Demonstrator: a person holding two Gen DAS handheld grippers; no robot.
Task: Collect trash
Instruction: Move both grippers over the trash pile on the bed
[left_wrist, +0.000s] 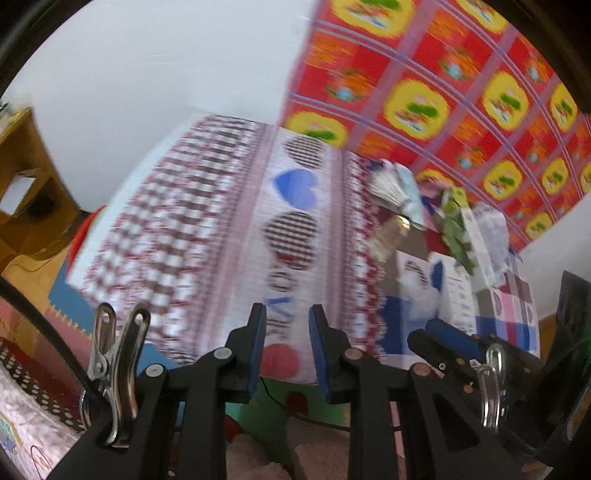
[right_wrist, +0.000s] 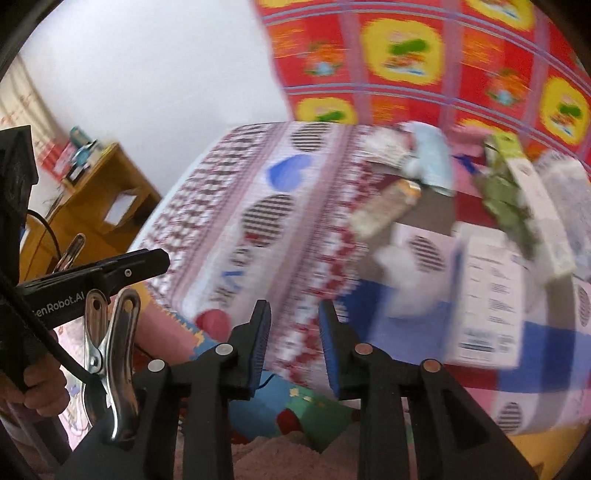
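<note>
**Left wrist view: blurry bed, trash far off**

Left wrist view: a bed with a checked and heart-print sheet, a white wall, a red and yellow cartoon cloth hung behind. Left gripper a little open, holding nothing. Trash pile at the far right side of the bed: wrappers, a green packet, white boxes, all smeared. Right gripper poking in at lower right.

Right wrist view: same bed, closer to the trash pile. White box with small print, easy to see only here. Right gripper a little open, also holding nothing. Wooden shelf with small things on top. Left gripper at the left edge; cannot tell its gap from here. Bright play mat on the floor below.
</note>
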